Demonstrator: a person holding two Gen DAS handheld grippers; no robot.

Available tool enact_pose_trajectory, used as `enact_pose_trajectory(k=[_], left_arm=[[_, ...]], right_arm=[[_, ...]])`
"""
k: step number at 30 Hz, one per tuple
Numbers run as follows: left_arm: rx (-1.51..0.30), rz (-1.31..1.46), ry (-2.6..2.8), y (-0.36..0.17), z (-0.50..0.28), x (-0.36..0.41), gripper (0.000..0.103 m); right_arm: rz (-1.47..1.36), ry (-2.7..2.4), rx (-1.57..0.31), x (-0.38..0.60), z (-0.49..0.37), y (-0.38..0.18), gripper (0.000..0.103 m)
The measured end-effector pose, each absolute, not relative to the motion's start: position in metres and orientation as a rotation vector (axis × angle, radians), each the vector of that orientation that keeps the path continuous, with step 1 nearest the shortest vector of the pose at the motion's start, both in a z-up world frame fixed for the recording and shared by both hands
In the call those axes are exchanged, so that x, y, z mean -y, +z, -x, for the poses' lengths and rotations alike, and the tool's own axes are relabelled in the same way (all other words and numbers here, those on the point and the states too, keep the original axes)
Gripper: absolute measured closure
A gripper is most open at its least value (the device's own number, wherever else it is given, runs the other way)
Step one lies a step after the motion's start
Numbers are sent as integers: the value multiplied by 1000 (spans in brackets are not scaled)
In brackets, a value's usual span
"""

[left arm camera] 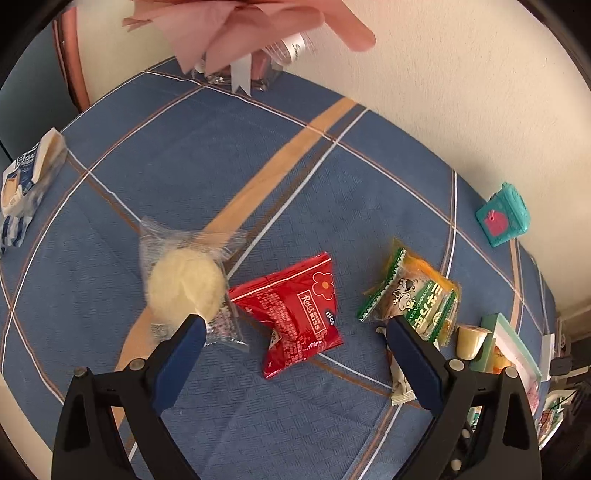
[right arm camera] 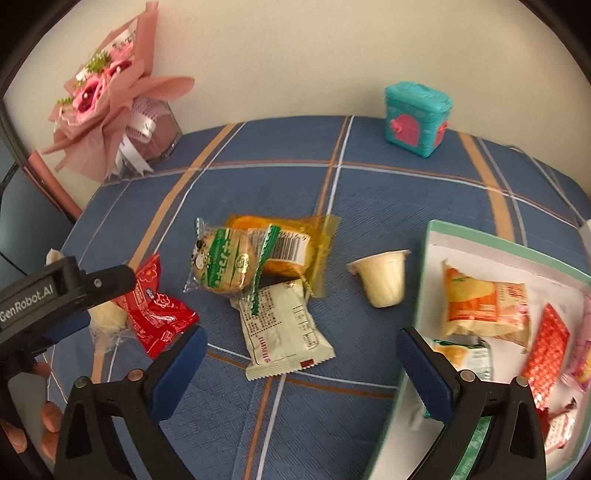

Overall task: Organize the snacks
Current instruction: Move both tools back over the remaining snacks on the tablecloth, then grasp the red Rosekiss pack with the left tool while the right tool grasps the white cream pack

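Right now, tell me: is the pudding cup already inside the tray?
No. In the right wrist view the pudding cup lies tipped on the blue tablecloth, just outside the green-rimmed tray.

Bouquet (left arm camera: 251, 33) cut off by top edge, blue-white packet (left arm camera: 26, 188) cropped at left, tray (right arm camera: 517, 251) cut off right, clear-wrapped pastry (left arm camera: 184, 284) motion-blurred.

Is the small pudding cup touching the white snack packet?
Apart. The right wrist view shows blue tablecloth between the pudding cup and the white snack packet.
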State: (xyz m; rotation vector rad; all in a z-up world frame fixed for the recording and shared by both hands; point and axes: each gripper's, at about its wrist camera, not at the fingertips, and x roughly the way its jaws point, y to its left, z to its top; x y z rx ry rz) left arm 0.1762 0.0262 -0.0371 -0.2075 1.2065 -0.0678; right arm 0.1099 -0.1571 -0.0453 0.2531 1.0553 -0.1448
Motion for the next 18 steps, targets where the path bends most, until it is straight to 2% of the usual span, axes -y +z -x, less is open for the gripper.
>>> enact_pose_trajectory(k=[3,5,11,18], left_arm=[[-1219,208,-69,-43,-180,-24,7],[-1227,214,-79,-46,-183,-23,17],[-1248,205,-99,-56,-188,-19,25],[-1257,193,-98,-65,-195,-14,27]], right_arm=[[-240,-134,-1066,154,-116,-54,0],[-235,-131,-1078,152,-120,-60,0],[-213,-124,-1108,148,-131,-72,0],[-158,-126,-1132,140,-138,-83,3]])
